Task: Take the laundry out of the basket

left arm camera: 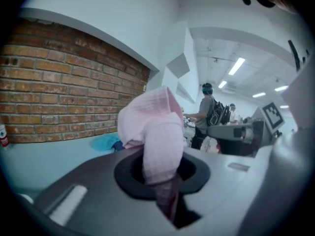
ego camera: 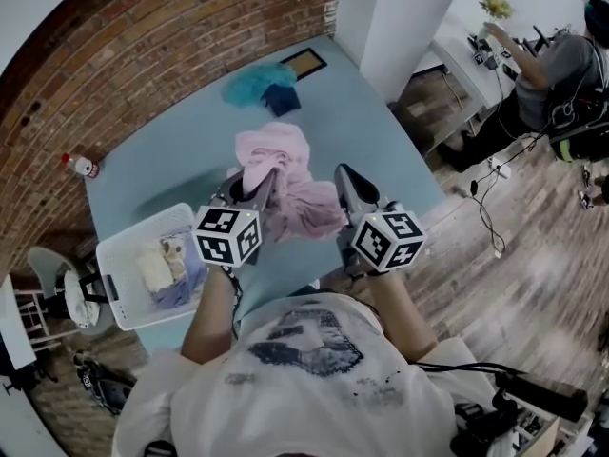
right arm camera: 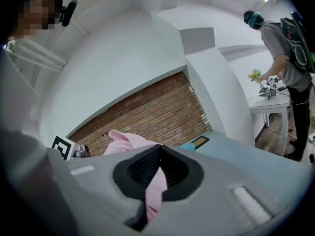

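A pink garment point(ego camera: 285, 184) hangs bunched above the light blue table point(ego camera: 171, 150), held up between both grippers. My left gripper point(ego camera: 264, 181) is shut on one end of it; in the left gripper view the pink cloth point(left arm camera: 157, 141) is pinched in the jaws and bulges above them. My right gripper point(ego camera: 340, 175) is shut on the other end, where a pink fold point(right arm camera: 155, 191) runs down between the jaws. The white laundry basket point(ego camera: 119, 255) stands at the table's near left corner with pale clothes point(ego camera: 166, 265) inside.
A teal and dark blue cloth pile point(ego camera: 262, 86) lies at the far end of the table beside a dark framed board point(ego camera: 304, 63). A bottle point(ego camera: 81, 166) stands by the brick wall. A person point(ego camera: 557, 74) works at a desk to the right.
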Action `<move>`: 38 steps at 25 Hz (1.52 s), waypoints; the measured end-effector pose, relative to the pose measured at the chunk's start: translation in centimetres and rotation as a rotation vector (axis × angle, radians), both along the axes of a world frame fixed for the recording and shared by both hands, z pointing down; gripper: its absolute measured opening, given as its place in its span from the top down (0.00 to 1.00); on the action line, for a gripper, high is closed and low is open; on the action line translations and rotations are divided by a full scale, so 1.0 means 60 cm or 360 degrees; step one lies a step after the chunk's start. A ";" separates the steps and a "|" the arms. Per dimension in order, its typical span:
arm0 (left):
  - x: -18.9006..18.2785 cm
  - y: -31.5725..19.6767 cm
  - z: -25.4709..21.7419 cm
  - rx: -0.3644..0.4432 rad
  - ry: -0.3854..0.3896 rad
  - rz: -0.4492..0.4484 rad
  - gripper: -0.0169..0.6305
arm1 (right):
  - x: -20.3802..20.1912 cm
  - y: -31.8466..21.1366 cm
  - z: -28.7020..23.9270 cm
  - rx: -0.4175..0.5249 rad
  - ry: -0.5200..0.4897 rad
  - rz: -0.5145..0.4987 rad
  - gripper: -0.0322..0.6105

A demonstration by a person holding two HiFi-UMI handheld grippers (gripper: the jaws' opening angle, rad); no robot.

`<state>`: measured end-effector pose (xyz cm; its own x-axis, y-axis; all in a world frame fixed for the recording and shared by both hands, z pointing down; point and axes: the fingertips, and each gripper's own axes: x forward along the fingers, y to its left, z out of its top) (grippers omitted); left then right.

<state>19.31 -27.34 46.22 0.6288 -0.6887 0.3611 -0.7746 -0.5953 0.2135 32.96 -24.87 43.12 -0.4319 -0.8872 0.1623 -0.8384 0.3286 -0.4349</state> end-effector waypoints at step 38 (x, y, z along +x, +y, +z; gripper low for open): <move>0.055 -0.006 0.302 -0.0240 -0.0366 0.0033 0.87 | 0.030 -0.005 0.103 -0.0207 -0.0003 0.0025 0.95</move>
